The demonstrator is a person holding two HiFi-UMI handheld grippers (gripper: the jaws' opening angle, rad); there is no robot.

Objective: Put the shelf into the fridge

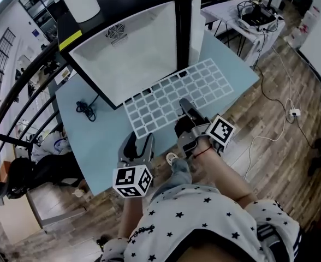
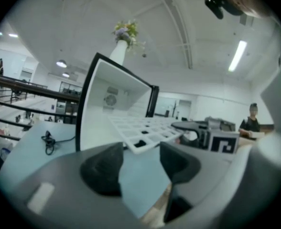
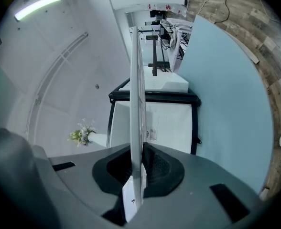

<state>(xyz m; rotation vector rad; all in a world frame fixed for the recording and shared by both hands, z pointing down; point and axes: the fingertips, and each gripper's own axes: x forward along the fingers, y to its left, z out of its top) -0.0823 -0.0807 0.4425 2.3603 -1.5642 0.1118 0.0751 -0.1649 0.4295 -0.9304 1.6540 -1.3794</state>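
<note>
We are at the feeding-in step: the white grid shelf (image 1: 177, 94) hangs about level over the counter (image 1: 95, 146), its far edge at the open mouth of the fridge (image 1: 128, 53) that stands at the counter's far edge; whether that edge has passed the lip we cannot tell. The right gripper (image 1: 185, 106) is clamped on the shelf about midway along its near edge, and its own view shows the grid edge-on, pinched between the pads. The left gripper (image 1: 138, 138) hovers just off the shelf's near left corner with jaws wide apart and nothing between them but the counter below. A single grip at mid-edge probably lets the shelf yaw or droop at the corners; so we judge it best to keep the shelf flat, square it to the fridge's side walls before pushing, and slide it straight in along one line. The free left gripper could steady or nudge the near left corner if that side lags. We should watch that the far corners meet the supports at the same height, or the shelf may jam askew. The cable (image 1: 85, 109) lies well to the left, out of the path.
</note>
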